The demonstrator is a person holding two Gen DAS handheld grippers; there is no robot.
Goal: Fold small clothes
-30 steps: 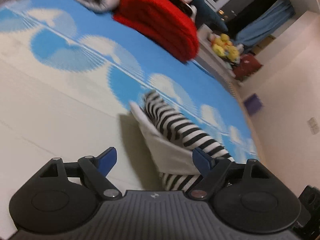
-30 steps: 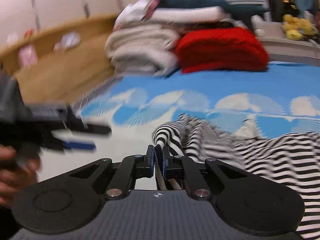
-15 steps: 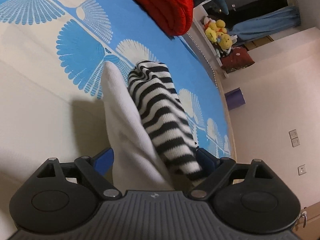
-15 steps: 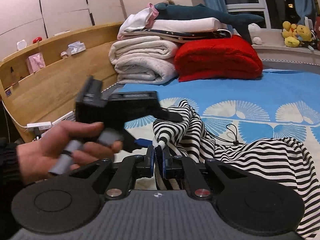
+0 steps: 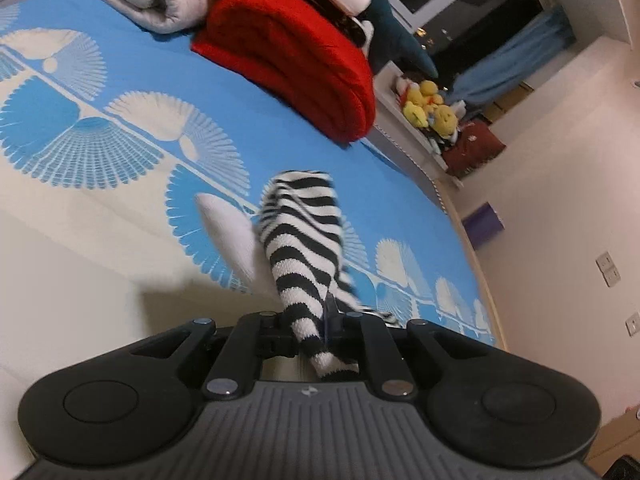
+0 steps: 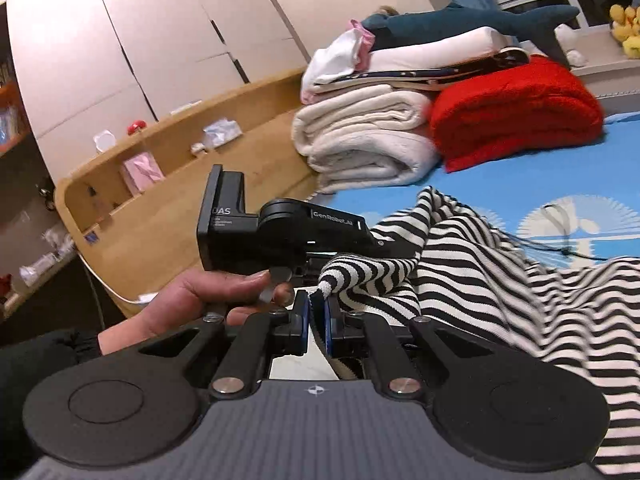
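Note:
A black-and-white striped garment (image 6: 472,276) lies bunched on the blue-and-white bed cover (image 6: 520,184). My left gripper (image 5: 310,326) is shut on a striped edge of the garment (image 5: 304,248), which rises in a fold in front of it with a white inner layer (image 5: 232,232) beside. My right gripper (image 6: 316,316) is shut on another striped edge, close to the left gripper's body (image 6: 280,236), which a hand holds just left of it. A black drawstring (image 6: 560,232) lies on the garment.
A folded red blanket (image 5: 296,64) and a stack of folded cream blankets (image 6: 368,136) with a plush shark (image 6: 472,20) on top sit at the bed's far end. A wooden headboard shelf (image 6: 160,168) stands left. Yellow plush toys (image 5: 428,108) sit on a sill.
My left gripper has closed from open onto the striped edge and lifted it. The right gripper stays shut on its edge, and both grippers have come close together.

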